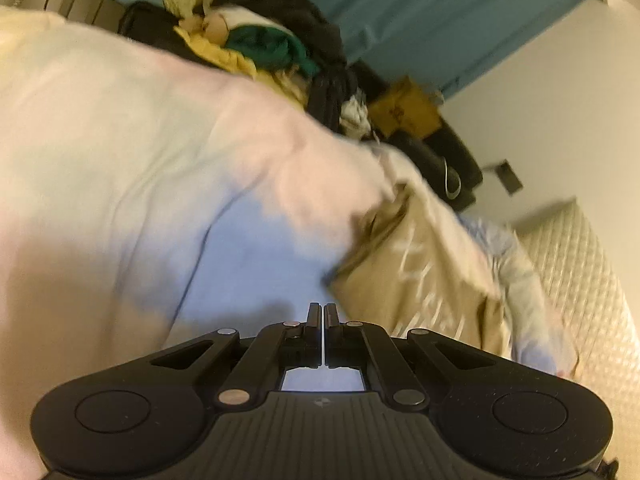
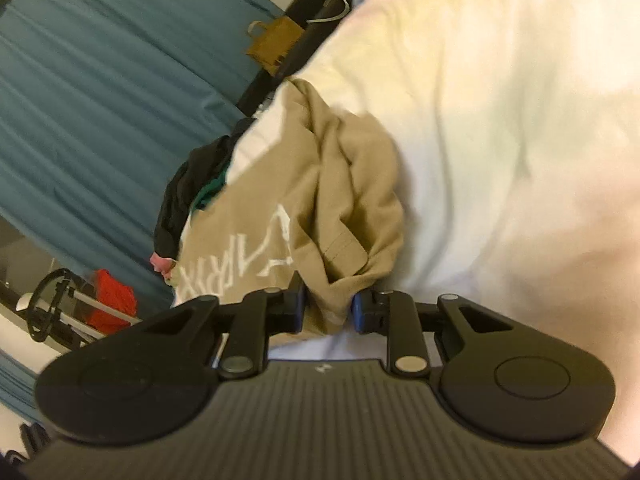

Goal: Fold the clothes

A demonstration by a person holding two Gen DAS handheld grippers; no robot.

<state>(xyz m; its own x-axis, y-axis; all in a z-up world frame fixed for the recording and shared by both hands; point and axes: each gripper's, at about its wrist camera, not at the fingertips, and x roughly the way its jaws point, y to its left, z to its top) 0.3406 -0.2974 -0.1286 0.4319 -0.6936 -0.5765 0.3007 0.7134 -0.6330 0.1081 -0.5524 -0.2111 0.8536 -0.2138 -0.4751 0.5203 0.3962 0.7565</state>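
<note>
A pale tie-dye garment [image 1: 152,168], white, pink and light blue, spreads across the left wrist view and fills the right of the right wrist view [image 2: 500,140]. My left gripper [image 1: 322,312] is shut, its fingertips pressed together just above the blue part of the garment; no cloth shows between them. A tan shirt with white lettering [image 1: 412,272] lies bunched beside the tie-dye garment. My right gripper [image 2: 329,305] is shut on a fold of the tan shirt [image 2: 304,208], with cloth bunched between the fingers.
A heap of mixed clothes [image 1: 256,36], black, green and yellow, lies beyond. A teal curtain [image 2: 100,100] hangs behind. A brown paper bag [image 1: 404,108] and a dark bag stand by the white wall. A quilted mattress [image 1: 584,272] is at the right. A red item [image 2: 112,300] sits by a metal frame.
</note>
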